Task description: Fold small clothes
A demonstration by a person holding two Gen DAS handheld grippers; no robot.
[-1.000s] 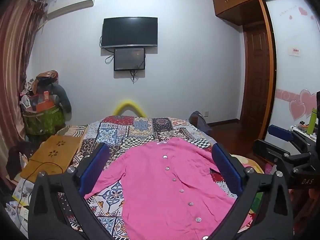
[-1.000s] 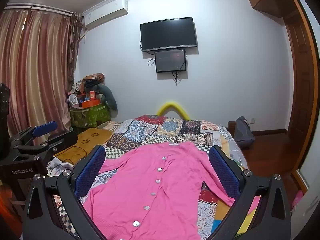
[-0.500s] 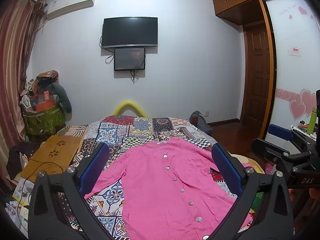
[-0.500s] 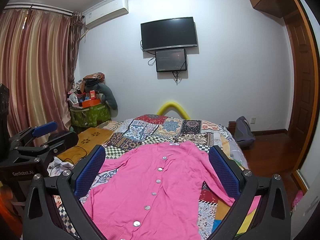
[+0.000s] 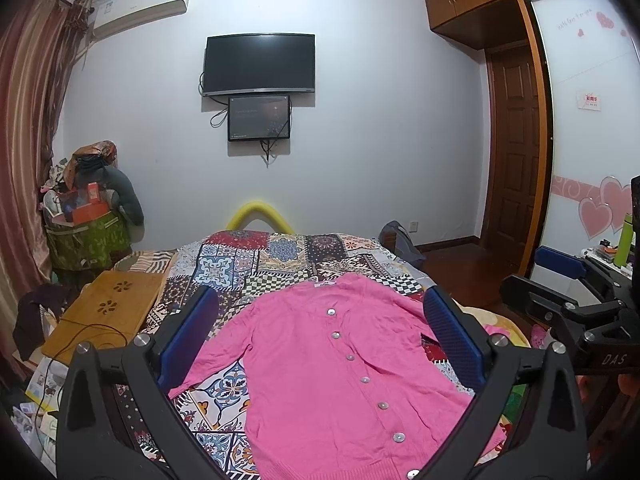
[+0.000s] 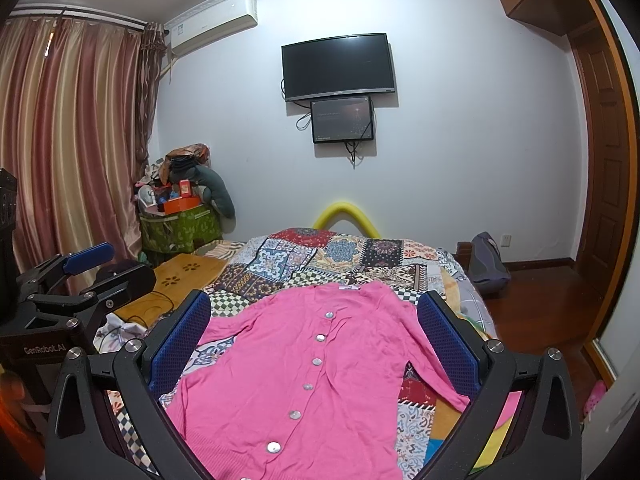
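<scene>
A pink buttoned cardigan (image 5: 332, 376) lies spread flat, front up, on the patchwork bedspread (image 5: 256, 264), collar toward the far wall. It also shows in the right wrist view (image 6: 304, 376). My left gripper (image 5: 320, 336) is open and empty, held above the cardigan. My right gripper (image 6: 314, 332) is open and empty, also above the cardigan. The right gripper shows at the right edge of the left wrist view (image 5: 568, 292), and the left gripper shows at the left edge of the right wrist view (image 6: 80, 276).
A wooden lap tray (image 5: 108, 312) with a cable lies on the bed's left side. A green basket piled with items (image 5: 84, 236) stands by the curtain. A grey bag (image 6: 488, 264) sits on the floor right of the bed.
Both views have drifted only slightly. The cardigan and both grippers' jaws stand as before.
</scene>
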